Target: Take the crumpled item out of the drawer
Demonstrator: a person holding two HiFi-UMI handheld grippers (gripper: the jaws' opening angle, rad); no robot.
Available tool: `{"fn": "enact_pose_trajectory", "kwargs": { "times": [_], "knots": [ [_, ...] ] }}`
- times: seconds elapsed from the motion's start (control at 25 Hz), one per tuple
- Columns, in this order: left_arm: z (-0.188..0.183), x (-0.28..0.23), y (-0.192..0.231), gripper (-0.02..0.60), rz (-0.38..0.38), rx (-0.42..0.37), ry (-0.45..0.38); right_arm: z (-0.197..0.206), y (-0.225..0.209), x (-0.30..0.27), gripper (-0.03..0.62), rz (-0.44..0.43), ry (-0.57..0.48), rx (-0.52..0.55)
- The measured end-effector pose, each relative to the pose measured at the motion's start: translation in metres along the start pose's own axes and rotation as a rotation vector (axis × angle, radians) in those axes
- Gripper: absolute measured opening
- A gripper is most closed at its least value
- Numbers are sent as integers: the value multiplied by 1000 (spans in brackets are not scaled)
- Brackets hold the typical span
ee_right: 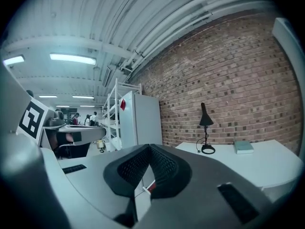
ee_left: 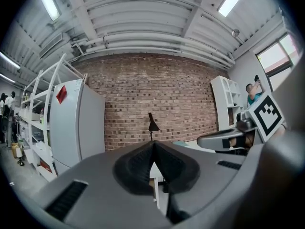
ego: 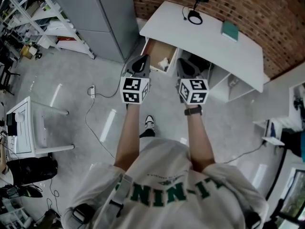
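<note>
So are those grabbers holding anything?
Nothing is held. The left gripper and right gripper are both shut and empty; the crumpled item lies in the open drawer.

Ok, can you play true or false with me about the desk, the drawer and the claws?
1. The drawer is open, with the crumpled item inside. True.
2. The left claw grips the crumpled item. False: it is shut with nothing in it.
3. A black lamp stands on the white desk. True.
4. The book on the desk is red. False: it is teal.
5. The right claw is wide open. False: it is shut.
</note>
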State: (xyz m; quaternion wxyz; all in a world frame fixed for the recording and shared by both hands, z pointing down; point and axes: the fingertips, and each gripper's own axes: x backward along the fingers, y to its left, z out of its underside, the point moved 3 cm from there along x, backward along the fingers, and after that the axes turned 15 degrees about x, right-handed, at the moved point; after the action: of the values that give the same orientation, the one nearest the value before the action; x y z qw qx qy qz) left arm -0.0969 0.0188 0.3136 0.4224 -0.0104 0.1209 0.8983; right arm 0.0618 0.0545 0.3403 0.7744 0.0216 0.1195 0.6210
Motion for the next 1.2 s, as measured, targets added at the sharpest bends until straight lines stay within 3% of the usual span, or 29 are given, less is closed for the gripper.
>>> {"fn": "enact_pose_trajectory", "kwargs": {
  "times": [0.24, 0.44, 0.64, 1.2],
  "knots": [
    [-2, -62, 56, -5, 61, 7, 49, 2, 0, -78, 5, 17, 39, -8],
    [25, -109, 88, -5, 119, -15, 117, 21, -4, -122, 5, 62, 81, -35],
    [60, -144, 109, -5, 149, 24, 204, 55, 2, -149, 5, 58, 157, -61],
    [147, -279, 128, -5, 166, 27, 444, 138, -81, -227, 5, 52, 267, -169]
  ]
}}
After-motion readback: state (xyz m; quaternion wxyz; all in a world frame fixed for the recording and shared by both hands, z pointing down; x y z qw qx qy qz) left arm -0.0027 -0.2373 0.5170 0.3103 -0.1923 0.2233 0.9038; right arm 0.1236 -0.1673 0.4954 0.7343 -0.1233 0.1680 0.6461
